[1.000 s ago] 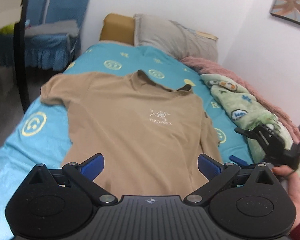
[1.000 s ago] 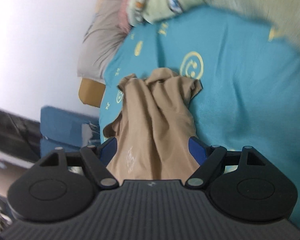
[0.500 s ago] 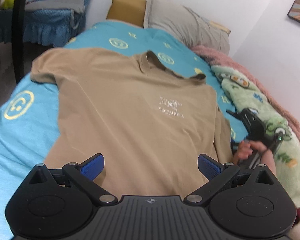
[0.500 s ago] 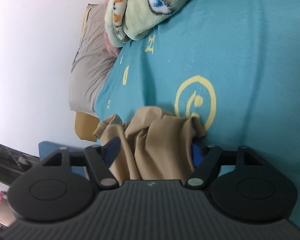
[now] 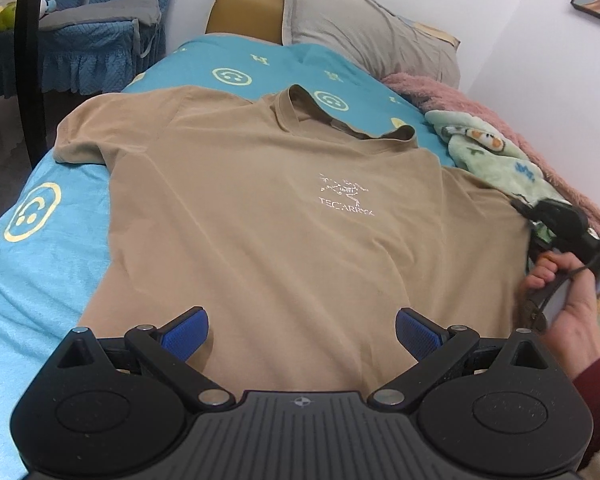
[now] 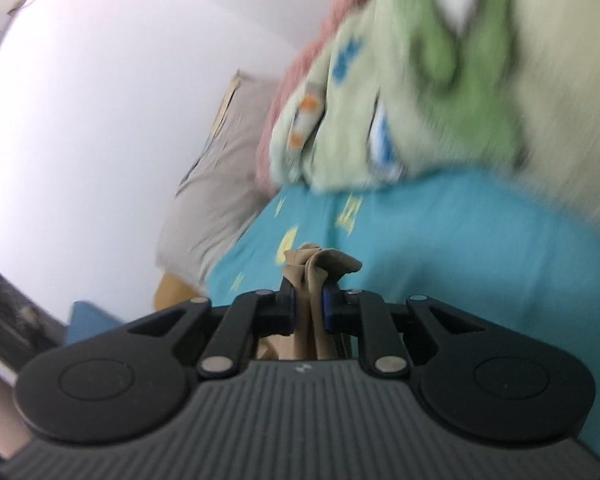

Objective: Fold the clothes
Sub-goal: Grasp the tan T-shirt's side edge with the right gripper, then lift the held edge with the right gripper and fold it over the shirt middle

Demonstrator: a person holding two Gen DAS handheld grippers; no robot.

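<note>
Tan T-shirt (image 5: 284,216) lies flat, white chest logo up.

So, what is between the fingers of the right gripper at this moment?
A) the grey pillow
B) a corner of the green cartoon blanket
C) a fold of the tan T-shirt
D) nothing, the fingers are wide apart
C: in the right wrist view the right gripper is closing its blue pads on a bunched fold of the tan T-shirt, while the green cartoon blanket lies farther off, untouched.

L gripper (image 5: 302,330) jaws wide, nothing between, R gripper (image 6: 309,304) jaws closing, pinching tan fabric (image 6: 320,266)
</note>
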